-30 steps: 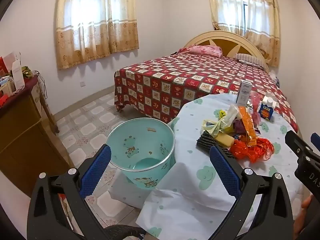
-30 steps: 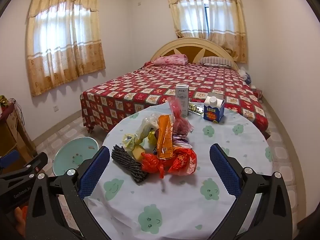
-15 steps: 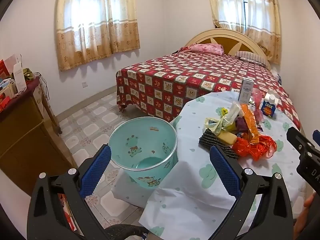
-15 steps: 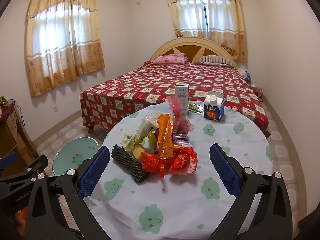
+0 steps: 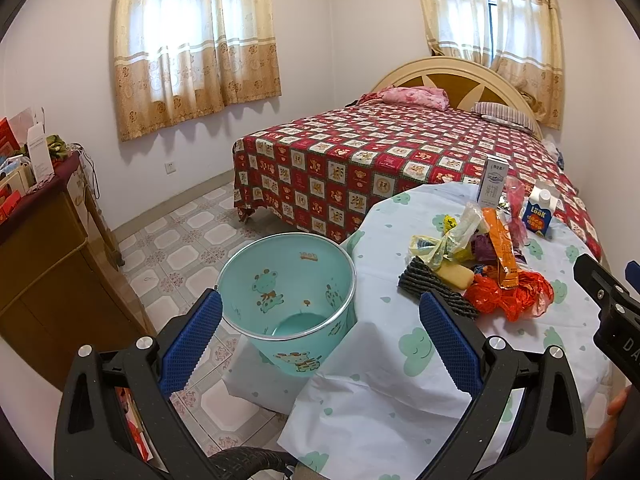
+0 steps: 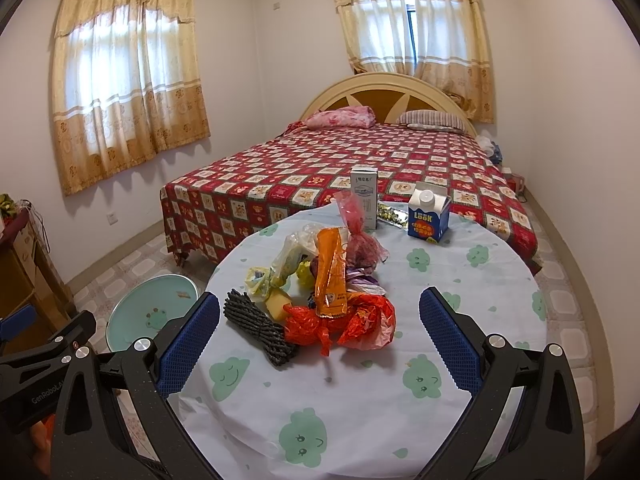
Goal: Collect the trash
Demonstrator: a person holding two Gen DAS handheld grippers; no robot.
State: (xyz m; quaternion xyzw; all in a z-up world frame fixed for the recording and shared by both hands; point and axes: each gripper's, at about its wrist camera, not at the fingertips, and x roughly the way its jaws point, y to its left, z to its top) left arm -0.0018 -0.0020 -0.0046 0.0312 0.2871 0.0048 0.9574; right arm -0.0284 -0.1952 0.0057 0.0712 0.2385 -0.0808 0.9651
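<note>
Both hand-held grippers, left (image 5: 316,336) and right (image 6: 320,336), are hovering agape near the counter (image 6: 460,288), trash (image 6: 320,300) heaped beside the bin (image 5: 288,300) for short drops.

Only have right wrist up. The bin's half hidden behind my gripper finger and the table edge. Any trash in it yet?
Observer: No. The left wrist view looks straight into the teal bin, and its bottom is bare.
Operator: Left gripper state? I only see its body.
Observer: The left gripper is open, with nothing between its pads.
Operator: Is the bin standing clear of the table?
Observer: No. It's on the floor right against the table, and the hanging tablecloth overlaps its lower wall in that view.
</note>
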